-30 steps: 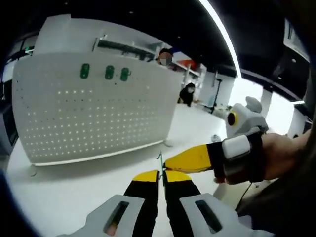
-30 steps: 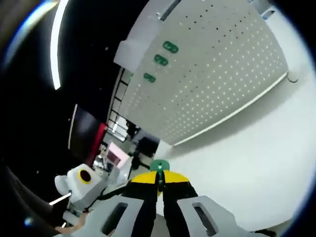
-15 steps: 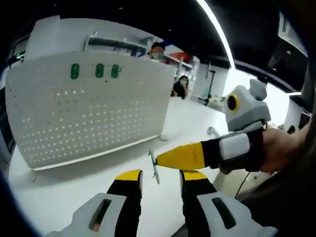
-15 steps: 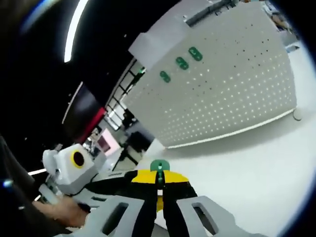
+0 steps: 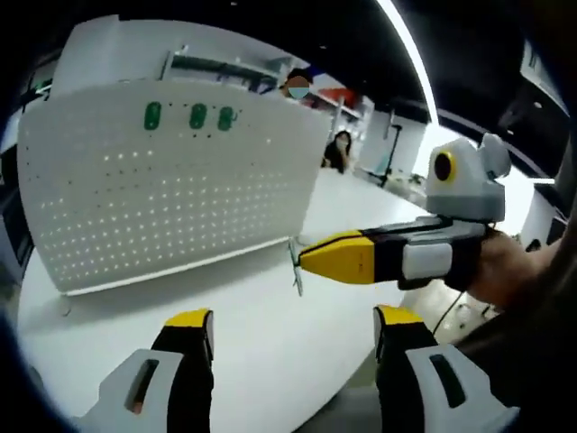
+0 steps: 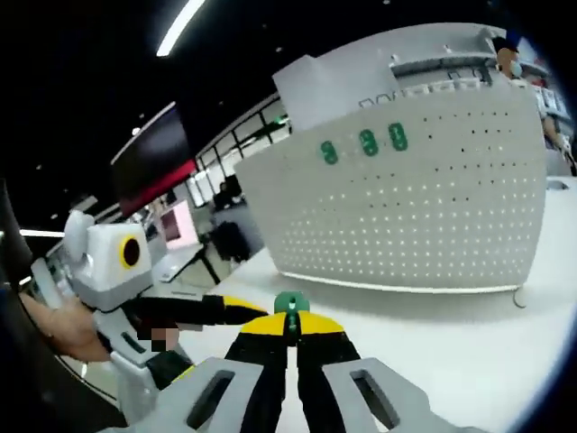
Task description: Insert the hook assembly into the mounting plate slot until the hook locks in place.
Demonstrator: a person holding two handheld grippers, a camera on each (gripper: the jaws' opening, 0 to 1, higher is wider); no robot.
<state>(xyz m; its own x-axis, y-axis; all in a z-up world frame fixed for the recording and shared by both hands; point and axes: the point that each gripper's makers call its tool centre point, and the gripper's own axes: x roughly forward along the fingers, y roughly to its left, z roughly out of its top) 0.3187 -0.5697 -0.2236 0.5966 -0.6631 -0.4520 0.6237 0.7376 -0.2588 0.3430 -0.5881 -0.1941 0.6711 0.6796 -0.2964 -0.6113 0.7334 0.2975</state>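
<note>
On the white counter (image 5: 270, 307), a perforated mounting plate (image 5: 171, 171) is standing upright. The hook (image 5: 296, 267) is being held vertically, clamped in the right claw (image 6: 290, 327); the left claw (image 5: 293, 329) is spread apart.

The left gripper (image 5: 293, 338), fingers wide apart, faces the right gripper (image 5: 311, 260) pinching the hook (image 5: 296, 267) before the pegboard (image 5: 171, 180).

The hook (image 6: 290, 305) is sitting mostly buried between the right gripper (image 6: 291, 332) jaws, only its green cap showing. In the left gripper view it is looking like a thin blurred wire (image 5: 297, 270).
</note>
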